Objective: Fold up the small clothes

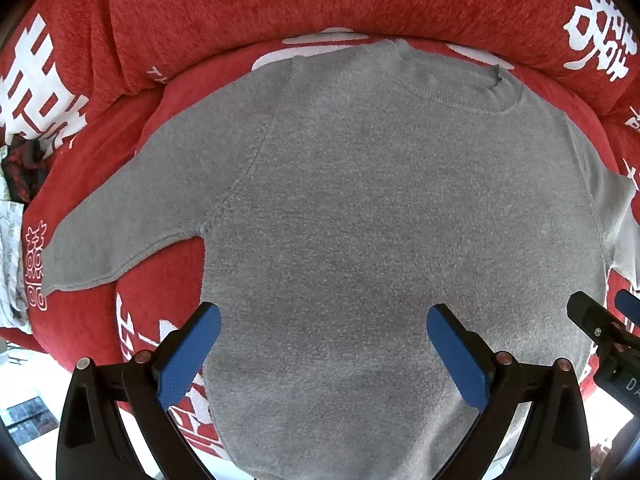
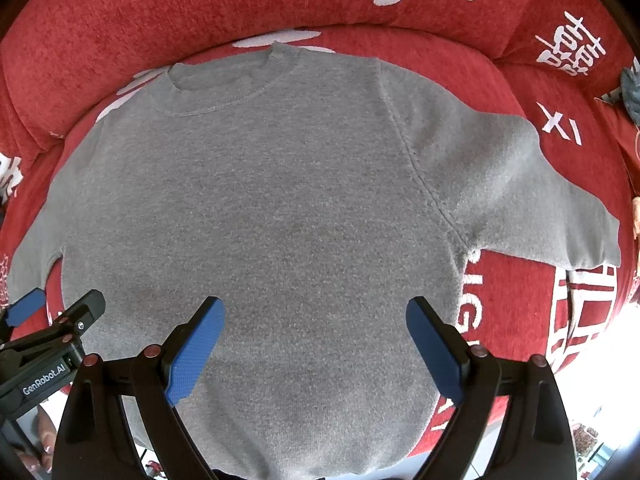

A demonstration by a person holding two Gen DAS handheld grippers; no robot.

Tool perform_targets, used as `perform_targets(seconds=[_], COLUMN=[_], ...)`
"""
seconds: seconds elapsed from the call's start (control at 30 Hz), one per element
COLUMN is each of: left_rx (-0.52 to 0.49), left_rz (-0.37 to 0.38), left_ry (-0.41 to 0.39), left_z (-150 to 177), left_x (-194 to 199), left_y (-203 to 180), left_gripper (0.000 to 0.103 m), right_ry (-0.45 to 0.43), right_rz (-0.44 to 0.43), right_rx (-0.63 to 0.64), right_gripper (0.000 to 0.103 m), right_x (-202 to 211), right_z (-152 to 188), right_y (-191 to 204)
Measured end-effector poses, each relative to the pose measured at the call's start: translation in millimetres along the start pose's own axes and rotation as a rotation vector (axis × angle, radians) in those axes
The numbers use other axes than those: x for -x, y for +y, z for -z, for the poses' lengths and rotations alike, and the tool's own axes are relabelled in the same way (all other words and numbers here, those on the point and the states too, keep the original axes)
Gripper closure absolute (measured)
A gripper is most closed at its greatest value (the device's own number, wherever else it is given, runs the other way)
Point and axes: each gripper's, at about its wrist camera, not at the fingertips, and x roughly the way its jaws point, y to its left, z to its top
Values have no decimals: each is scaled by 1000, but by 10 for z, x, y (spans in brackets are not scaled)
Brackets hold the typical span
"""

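Observation:
A small grey knit sweater [image 1: 360, 200] lies flat, front up, on a red sofa seat, collar at the far side, both short sleeves spread out. It also shows in the right wrist view [image 2: 260, 200]. My left gripper [image 1: 324, 320] is open and empty, hovering above the sweater's lower body. My right gripper [image 2: 316, 316] is open and empty too, above the lower body further right. Each gripper shows at the edge of the other's view: the right one [image 1: 600, 320], the left one [image 2: 60, 312].
The red sofa cover [image 1: 280, 0] with white printed characters rises as a backrest behind the sweater. A dark red cloth [image 1: 24, 168] and pale patterned fabric lie at the far left. The seat's front edge and bright floor [image 2: 600, 360] are near me.

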Motion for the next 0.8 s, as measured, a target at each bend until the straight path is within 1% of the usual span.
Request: perform_targets(seconds=[0.8], left_rx=[13], left_rz=[20], left_ry=[-2], left_z=[-36], left_x=[-9], left_y=[50], left_gripper=[0], right_ry=[-1], right_rz=[3], right_rx=[1], right_gripper=[9], right_x=[36], right_z=[-20], right_y=[46])
